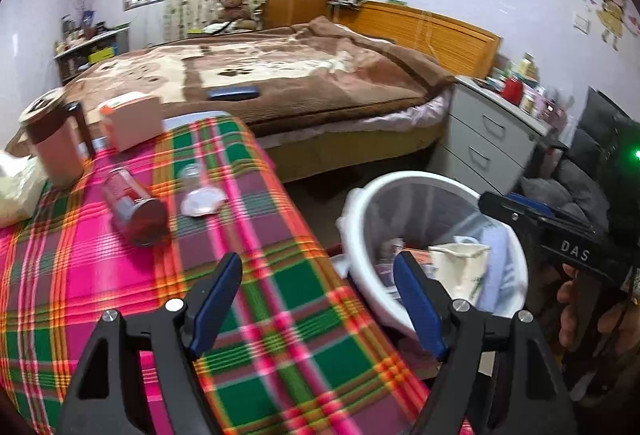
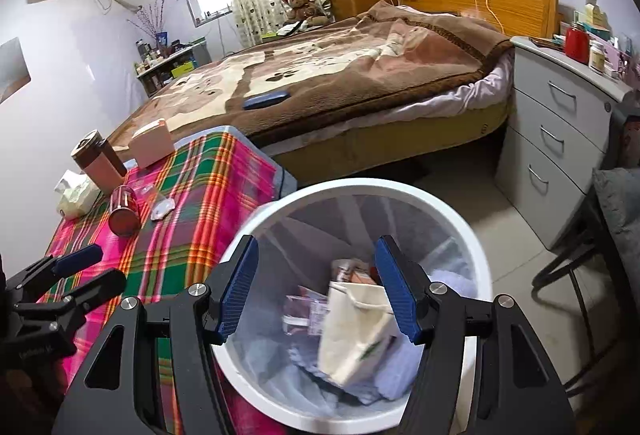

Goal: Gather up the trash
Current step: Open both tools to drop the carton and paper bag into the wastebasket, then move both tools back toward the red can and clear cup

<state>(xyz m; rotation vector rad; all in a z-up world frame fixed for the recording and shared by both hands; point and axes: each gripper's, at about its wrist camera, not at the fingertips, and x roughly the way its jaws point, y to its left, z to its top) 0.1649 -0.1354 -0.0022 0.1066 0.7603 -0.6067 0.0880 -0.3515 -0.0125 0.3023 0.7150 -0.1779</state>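
My right tongs [image 2: 316, 289] hang spread and empty over the round white plastic bin [image 2: 478, 255], where a cream paper bag [image 2: 356, 331] already lies. On the plaid-clothed bench [image 1: 280, 315], a tipped red can [image 1: 134, 211] and a clear plastic lidded cup [image 1: 200, 195] remain. My left tongs [image 1: 316, 307] are spread, empty.

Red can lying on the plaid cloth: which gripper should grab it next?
Probably left. The left gripper is open and empty over the table, facing the red can. The right gripper is open above the white bin.
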